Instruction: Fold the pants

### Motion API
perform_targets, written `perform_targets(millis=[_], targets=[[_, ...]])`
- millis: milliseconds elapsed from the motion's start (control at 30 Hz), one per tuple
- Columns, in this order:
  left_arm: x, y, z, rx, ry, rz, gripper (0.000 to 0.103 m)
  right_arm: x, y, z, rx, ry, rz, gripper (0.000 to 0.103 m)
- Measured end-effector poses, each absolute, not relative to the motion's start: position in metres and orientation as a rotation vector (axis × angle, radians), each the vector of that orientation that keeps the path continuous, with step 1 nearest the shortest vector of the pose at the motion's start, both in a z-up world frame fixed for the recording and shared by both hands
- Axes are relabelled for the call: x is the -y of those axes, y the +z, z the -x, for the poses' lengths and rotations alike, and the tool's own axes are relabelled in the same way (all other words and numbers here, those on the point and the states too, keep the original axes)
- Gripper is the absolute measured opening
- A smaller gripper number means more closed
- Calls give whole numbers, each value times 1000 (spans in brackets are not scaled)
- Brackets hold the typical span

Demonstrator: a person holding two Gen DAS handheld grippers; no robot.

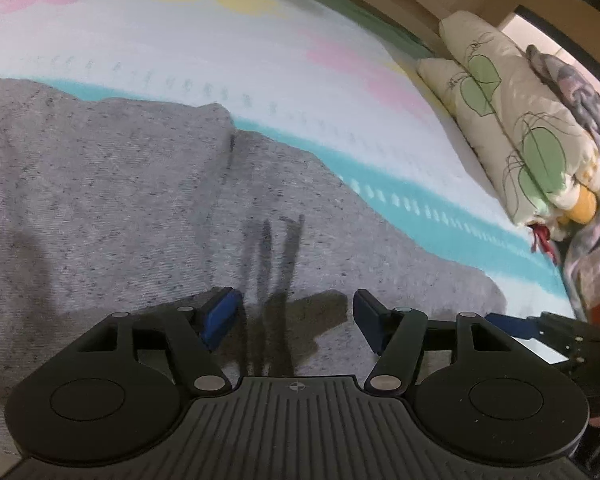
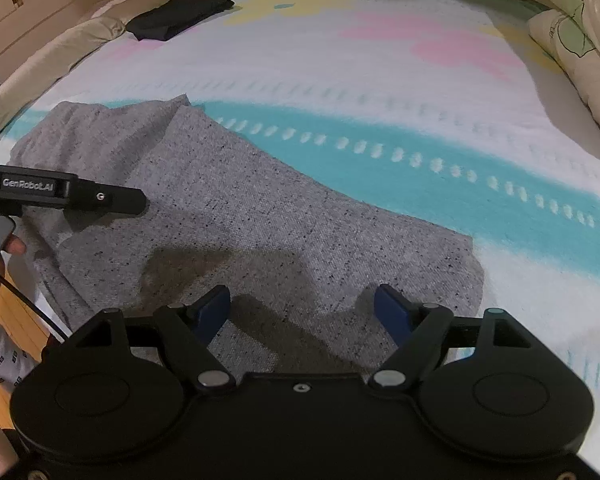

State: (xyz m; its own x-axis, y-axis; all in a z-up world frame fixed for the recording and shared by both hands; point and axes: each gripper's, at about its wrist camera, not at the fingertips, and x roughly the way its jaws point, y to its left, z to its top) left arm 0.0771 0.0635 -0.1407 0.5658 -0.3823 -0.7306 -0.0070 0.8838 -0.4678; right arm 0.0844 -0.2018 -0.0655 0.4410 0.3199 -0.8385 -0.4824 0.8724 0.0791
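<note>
Grey speckled pants (image 1: 112,184) lie spread on the bed, also in the right wrist view (image 2: 260,216), with a fold ridge near their far edge. My left gripper (image 1: 296,316) is open and empty, hovering just above the grey cloth. My right gripper (image 2: 302,312) is open and empty, above the pants near their right end. The left gripper's body (image 2: 60,194) shows at the left of the right wrist view. The right gripper's fingers (image 1: 512,326) show at the right edge of the left wrist view.
The bed sheet (image 2: 420,92) is white with a turquoise band and pink and yellow patches. A folded black garment (image 2: 180,16) lies at the far side. Patterned pillows (image 1: 520,128) are stacked at the right. A long beige pillow (image 2: 48,68) lies at the left.
</note>
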Motion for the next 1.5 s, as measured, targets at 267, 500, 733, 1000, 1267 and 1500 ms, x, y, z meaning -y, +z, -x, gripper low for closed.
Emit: perform_targets(millis=[267, 500, 733, 1000, 1267, 1500], targets=[[-54, -137, -72, -980, -268, 463, 33, 207, -64, -84, -995, 484, 148, 81], [-56, -120, -60, -888, -291, 397, 8, 209, -64, -82, -993, 470, 121, 81], [-67, -119, -60, -879, -276, 334, 9, 216, -53, -81, -965, 463, 54, 81], [-54, -122, -65, -909, -225, 231, 14, 223, -48, -91, -944, 390, -2, 87], [-44, -107, -54, -830, -217, 130, 14, 227, -83, -118, -1071, 214, 23, 94], [-26, -132, -57, -903, -317, 32, 18, 242, -71, -115, -1031, 130, -49, 93]])
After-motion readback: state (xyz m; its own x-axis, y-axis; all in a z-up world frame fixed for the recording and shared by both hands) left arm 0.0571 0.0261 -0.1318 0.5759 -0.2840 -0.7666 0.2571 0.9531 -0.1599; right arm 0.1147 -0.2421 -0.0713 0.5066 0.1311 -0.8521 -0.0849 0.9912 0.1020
